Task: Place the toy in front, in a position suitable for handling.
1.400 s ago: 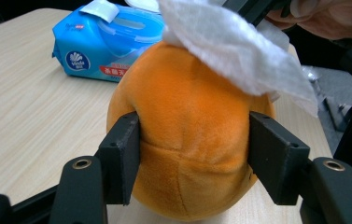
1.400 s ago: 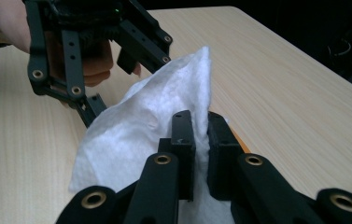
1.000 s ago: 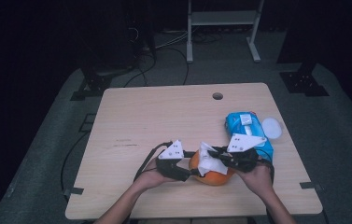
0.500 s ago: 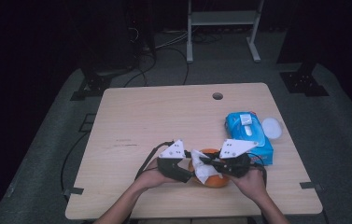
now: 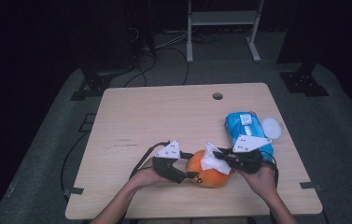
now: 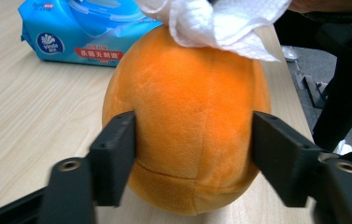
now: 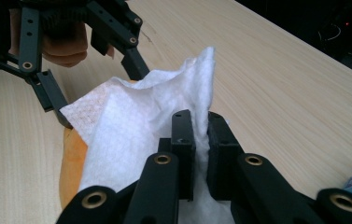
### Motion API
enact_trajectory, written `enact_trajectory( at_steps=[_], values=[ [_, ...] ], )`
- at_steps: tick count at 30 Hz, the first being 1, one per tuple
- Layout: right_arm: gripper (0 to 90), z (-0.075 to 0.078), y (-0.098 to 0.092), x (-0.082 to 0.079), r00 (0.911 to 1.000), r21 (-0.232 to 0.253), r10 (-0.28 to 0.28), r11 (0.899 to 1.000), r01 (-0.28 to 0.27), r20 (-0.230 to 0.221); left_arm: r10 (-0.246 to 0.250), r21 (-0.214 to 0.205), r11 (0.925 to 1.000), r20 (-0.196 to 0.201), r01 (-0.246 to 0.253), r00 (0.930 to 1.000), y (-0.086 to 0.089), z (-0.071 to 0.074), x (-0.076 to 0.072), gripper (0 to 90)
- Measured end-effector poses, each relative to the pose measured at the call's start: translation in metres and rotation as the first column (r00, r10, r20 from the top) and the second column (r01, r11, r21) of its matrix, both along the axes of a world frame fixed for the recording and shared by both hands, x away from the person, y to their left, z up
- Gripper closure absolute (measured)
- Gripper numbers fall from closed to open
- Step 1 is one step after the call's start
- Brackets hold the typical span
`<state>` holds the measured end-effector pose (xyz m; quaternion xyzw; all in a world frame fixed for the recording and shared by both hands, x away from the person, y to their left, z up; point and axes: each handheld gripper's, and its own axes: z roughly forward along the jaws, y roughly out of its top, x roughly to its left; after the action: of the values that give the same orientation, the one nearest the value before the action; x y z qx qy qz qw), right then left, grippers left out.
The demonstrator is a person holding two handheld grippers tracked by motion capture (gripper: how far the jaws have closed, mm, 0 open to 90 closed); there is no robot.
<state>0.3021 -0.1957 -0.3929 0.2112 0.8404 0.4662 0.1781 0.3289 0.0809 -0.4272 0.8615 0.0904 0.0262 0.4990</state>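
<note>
Left hand-held gripper (image 6: pixel 192 154) jaws have just been opening around orange plush (image 6: pixel 187 116); right hand-held gripper (image 7: pixel 200 135) pinches tissue (image 7: pixel 131 121). Wiping may roll the loosened plush.

In the high view the desk (image 5: pixel 164 121) is lit evenly from above, while the floor and the room around it sink into deep darkness, and the whole picture is a little soft and grainy. In the left gripper view the light is bright and warm: the orange plush ball (image 6: pixel 187 116) is in good focus, the white tissue (image 6: pixel 220 23) is almost overexposed, and the near black jaws and the blue wipes packet (image 6: pixel 80 37) look slightly blurred. In the right gripper view the tissue (image 7: pixel 131 121) is bright with soft folds of shadow, the far desk corner falls into black, and the jaw bases at the bottom edge are out of focus.
</note>
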Motion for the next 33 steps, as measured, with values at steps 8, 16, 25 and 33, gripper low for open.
enact_trajectory(
  at_steps=[8,16,25,33],
  values=[
    [82.5,0.003,0.027,-0.011,0.9969,-0.010,0.075,0.997,-0.075,0.023,-0.008,-0.024,0.9997,0.015,0.008,0.9999,-0.009,0.003,-0.005,22.3],
    [82.5,-0.002,0.009,-0.003,0.9994,-0.005,0.033,0.999,-0.033,-0.006,0.000,-0.011,0.9999,-0.024,0.000,0.9997,0.006,-0.004,0.003,28.8],
    [82.4,-0.001,0.005,-0.007,0.9995,0.010,0.028,1.000,-0.028,-0.012,0.002,-0.012,0.9999,-0.050,-0.003,0.9988,0.008,-0.009,0.006,28.0],
    [82.3,-0.002,0.009,-0.007,0.9970,0.018,0.071,0.997,-0.071,-0.031,0.005,-0.009,0.9999,-0.133,-0.006,0.9910,0.007,-0.004,0.009,12.6]
  ],
)
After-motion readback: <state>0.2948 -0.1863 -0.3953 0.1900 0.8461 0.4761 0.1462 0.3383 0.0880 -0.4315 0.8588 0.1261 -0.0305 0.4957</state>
